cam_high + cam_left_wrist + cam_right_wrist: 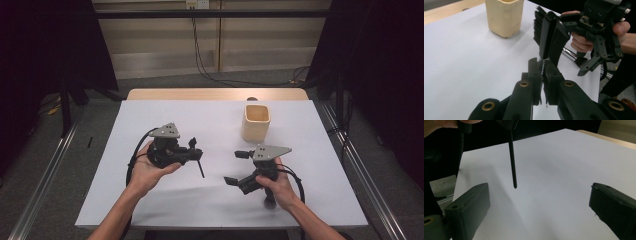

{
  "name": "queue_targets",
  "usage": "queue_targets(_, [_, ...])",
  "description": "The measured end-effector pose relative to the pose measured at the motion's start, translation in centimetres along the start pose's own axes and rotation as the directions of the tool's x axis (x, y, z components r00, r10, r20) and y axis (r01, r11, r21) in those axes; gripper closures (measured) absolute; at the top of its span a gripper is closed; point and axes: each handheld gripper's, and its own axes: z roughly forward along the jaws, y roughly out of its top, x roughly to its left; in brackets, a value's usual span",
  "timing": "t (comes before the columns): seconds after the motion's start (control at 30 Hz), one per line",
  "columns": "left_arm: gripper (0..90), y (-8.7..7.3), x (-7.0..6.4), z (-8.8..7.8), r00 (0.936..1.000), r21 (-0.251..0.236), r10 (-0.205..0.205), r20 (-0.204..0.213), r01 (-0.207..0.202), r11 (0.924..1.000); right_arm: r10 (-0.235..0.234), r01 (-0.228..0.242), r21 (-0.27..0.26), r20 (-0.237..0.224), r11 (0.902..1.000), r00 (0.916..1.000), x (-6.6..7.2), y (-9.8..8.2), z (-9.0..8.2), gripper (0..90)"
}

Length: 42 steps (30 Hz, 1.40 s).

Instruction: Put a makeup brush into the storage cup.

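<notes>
My left claw (196,150) is clamped on a thin black plastic comb-brush (200,167), bristled head up, slim handle hanging above the white table sheet (150,115). My right claw (237,167) stands apart, nothing in it.

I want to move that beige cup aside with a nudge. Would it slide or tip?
The beige cup looks squat with squared, thick walls and a broad base, so it would probably slide on the smooth white table cover rather than tip. It appears empty, so likely light. A push near its rim might rock it.
</notes>
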Motion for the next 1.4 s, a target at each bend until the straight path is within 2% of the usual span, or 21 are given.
queue_targets(0.43, [85.5,0.4,-0.3,1.2,0.9998,0.038,0.001,0.021,-0.002,0.9993,-0.062,0.062,-0.02,-0.031,0.9979,0.9976,0.9,1.0,0.9,6.1])
queue_targets(0.5, [85.5,0.5,-0.4,1.4,0.9997,0.038,0.003,0.026,-0.004,0.9993,-0.052,0.05,-0.029,-0.055,0.9983,0.9971,0.9,1.3,1.1,6.2])
queue_targets(0.77, [85.5,0.4,-0.4,1.7,0.9996,0.037,-0.004,0.027,0.003,0.9993,-0.039,0.037,-0.025,-0.079,0.999,0.9961,1.1,2.0,2.1,9.3])
queue_targets(0.83, [85.5,0.4,-0.4,1.7,0.9996,0.035,-0.007,0.027,0.006,0.9994,-0.036,0.032,-0.038,-0.105,0.9988,0.9938,1.1,2.0,2.2,9.3])
queue_targets(1.0, [85.5,0.3,-0.4,1.9,0.9994,0.033,-0.017,0.029,0.016,0.9993,-0.016,0.013,-0.03,-0.109,0.9995,0.9939,1.6,2.2,3.1,9.7])
queue_targets(1.13, [85.5,0.4,-0.4,2.0,0.9993,0.029,-0.018,0.032,0.017,0.9994,-0.007,0.005,-0.013,-0.096,0.9999,0.9954,1.6,2.2,3.8,18.1])
queue_targets(1.4, [85.5,0.2,-0.4,2.3,0.9991,0.031,-0.026,0.033,0.025,0.9992,0.017,-0.017,0.003,-0.087,0.9999,0.9961,1.4,2.0,4.7,58.5])
